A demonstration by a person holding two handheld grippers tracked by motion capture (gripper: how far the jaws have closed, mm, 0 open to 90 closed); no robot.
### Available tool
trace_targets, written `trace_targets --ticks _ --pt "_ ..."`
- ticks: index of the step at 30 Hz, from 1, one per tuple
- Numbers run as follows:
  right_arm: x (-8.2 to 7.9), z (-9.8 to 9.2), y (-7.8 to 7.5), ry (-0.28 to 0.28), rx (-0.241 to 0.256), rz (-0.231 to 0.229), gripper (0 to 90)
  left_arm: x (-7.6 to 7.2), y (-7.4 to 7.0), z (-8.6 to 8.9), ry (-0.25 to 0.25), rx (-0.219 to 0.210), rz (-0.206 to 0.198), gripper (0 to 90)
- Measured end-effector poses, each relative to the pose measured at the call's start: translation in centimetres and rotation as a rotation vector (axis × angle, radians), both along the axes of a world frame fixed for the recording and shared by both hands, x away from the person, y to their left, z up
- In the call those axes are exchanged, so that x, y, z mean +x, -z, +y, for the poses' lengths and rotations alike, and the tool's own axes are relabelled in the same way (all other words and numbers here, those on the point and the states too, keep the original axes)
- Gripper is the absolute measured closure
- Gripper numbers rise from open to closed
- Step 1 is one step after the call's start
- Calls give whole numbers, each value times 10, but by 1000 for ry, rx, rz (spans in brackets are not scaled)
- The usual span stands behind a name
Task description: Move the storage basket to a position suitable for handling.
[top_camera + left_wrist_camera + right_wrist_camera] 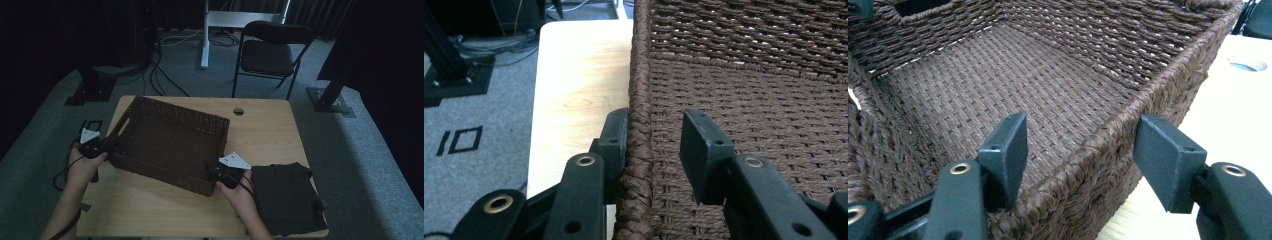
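Woven brown basket [170, 142]: sits centre-left in the high view, on the wooden table [265, 135], turned a little off square. I see nothing lying in it.
Basket, left gripper view: the braided rim [638, 100] runs straight up the middle of the frame, woven floor to the right of it, bare tabletop to the left.
Basket, right gripper view: I'm looking into the inside, near wall [1108, 150] slanting across the lower half, a handle slot [923, 6] at the upper left.
Left gripper [102, 146]: at the basket's left end in the high view, in my left hand [85, 162]. Its jaws stand apart and straddle the rim, one outside and one inside. The outer pad [616, 137] touches the braid; the inner one [699, 150] is clear of it. Not clamped.
Right gripper [216, 173]: at the basket's near right corner, lower middle of the high view, in my right hand [239, 192]. Jaws wide apart, either side of the wall, one pad [1008, 150] inside and the other [1168, 160] outside, with a gap on both sides.
Dark cloth [287, 197]: folded, lower right of the high view, just beside my right hand, reaching to the table's near edge.
Table hole [238, 111]: round, near the far edge, just past the basket's far right corner.
Folding chair [267, 52]: upper middle of the high view, on the grey carpet beyond the table.
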State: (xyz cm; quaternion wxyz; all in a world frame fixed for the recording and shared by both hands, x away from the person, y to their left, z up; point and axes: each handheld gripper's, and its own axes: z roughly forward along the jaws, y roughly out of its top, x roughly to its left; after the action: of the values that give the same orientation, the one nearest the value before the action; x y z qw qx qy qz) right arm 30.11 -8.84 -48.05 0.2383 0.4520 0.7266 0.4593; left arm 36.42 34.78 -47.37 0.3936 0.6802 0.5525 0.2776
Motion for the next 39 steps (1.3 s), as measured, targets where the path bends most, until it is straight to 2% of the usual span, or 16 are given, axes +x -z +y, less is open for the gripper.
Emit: trace_targets --ticks 3,4,5,7,9,11,12,13,16,18,23,29,34,39 --pt "1 -1 0 5 -6 2 404 -4 0 -1 -14 -20 0 661" --pt "1 -2 0 12 1 8 425 -4 0 -1 -14 -20 0 683" --pt "2 -3 0 28 22 32 432 -8 0 -1 -23 -40 5 696" --pt "4 -6 0 35 33 40 459 -12 1 -3 -20 -38 0 693" --pt "5 -7 -1 37 25 42 478 -15 1 -4 -24 -53 8 694" --pt "6 -7 -1 54 14 38 513 -19 0 -6 -31 -34 9 694" --pt "6 -8 -1 64 10 36 534 -21 -1 -6 -36 -15 16 730" --pt "7 -9 -2 74 2 30 544 -23 -1 -7 -39 -30 17 763" --pt "9 -10 -2 82 -7 31 563 -26 -1 -8 -33 -26 18 766" --pt "10 -10 -2 82 -14 31 566 -27 0 -8 -38 -40 16 768" --pt "13 -13 -4 74 -44 34 585 -35 -1 -14 -66 -19 19 769" --pt "16 -17 -4 57 -37 30 591 -42 1 -17 -100 -49 17 774" --pt "16 -22 -2 44 -12 32 597 -49 -1 -20 -111 -36 24 799" --pt "11 -25 -3 36 -32 31 600 -58 -1 -24 -105 -29 27 798"
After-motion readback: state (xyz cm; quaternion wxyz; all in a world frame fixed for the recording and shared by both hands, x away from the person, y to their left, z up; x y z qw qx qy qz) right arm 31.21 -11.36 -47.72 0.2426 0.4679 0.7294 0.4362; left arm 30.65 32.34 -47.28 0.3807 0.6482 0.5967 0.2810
